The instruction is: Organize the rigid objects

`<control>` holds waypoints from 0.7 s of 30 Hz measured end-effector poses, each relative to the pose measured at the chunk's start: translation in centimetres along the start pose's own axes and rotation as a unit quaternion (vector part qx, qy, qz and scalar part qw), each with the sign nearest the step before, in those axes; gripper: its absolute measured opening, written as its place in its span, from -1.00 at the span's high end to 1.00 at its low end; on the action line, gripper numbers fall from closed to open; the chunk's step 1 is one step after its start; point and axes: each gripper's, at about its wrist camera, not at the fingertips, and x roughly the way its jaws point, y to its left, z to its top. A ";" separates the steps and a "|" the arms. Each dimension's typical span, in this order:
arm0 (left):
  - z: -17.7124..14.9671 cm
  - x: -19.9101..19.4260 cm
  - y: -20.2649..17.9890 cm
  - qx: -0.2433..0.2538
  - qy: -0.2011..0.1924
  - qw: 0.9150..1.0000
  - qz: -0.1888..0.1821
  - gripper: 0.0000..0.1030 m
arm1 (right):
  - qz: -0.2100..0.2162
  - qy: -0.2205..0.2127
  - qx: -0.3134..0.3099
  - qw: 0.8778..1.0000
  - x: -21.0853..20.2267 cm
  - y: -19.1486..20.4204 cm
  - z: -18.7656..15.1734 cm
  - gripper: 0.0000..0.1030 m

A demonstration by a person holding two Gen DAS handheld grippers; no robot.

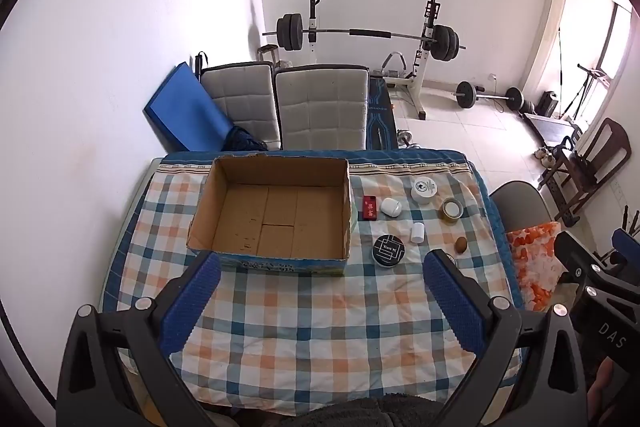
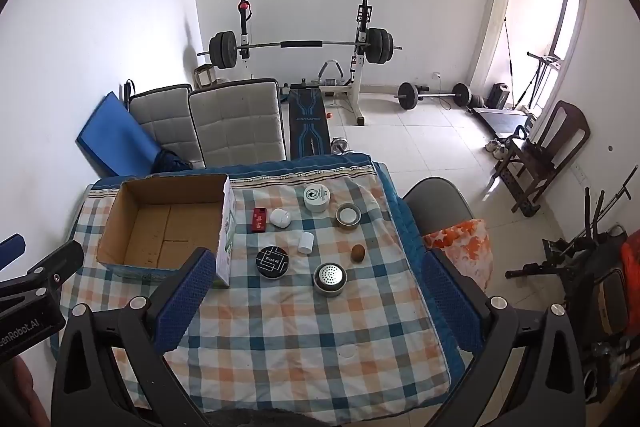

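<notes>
An open empty cardboard box [image 1: 276, 219] [image 2: 160, 227] stands on the checked tablecloth at the left. To its right lie a red case [image 1: 369, 208] [image 2: 259, 220], a white earbud case [image 1: 390, 207] [image 2: 279, 217], a white jar [image 1: 423, 189] [image 2: 317, 197], a tape roll [image 1: 452, 209] [image 2: 347, 215], a small white cylinder [image 1: 417, 232] [image 2: 306, 242], a black round tin [image 1: 388, 250] [image 2: 272, 261], a brown egg-like object [image 1: 461, 244] [image 2: 357, 253] and a metal perforated lid [image 2: 329, 279]. My left gripper [image 1: 322, 281] and right gripper [image 2: 316, 279] are open and empty above the table's near part.
Two grey padded chairs [image 1: 324, 107] and a blue mat [image 1: 184, 111] stand behind the table. A grey chair with an orange patterned cloth [image 2: 460, 247] is at the table's right edge. A barbell rack [image 2: 304, 47] and weights are on the tiled floor beyond.
</notes>
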 end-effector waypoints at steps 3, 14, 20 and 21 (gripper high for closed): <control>0.0 -0.1 -0.1 0.005 -0.012 1.000 0.005 -1.00 | 0.000 -0.001 0.000 1.000 -0.1 0.0 0.0 -1.00; 0.4 -0.2 -1.0 0.004 -0.019 1.000 0.004 -1.00 | -0.005 -0.015 0.000 1.000 0.1 0.0 0.5 -1.00; 1.0 -0.3 -0.7 0.001 -0.018 1.000 0.002 -1.00 | -0.009 -0.026 -0.004 1.000 -0.3 0.4 0.6 -1.00; 1.0 -0.3 -0.7 0.001 -0.019 1.000 0.003 -1.00 | -0.010 -0.028 -0.006 1.000 -0.4 0.5 0.7 -1.00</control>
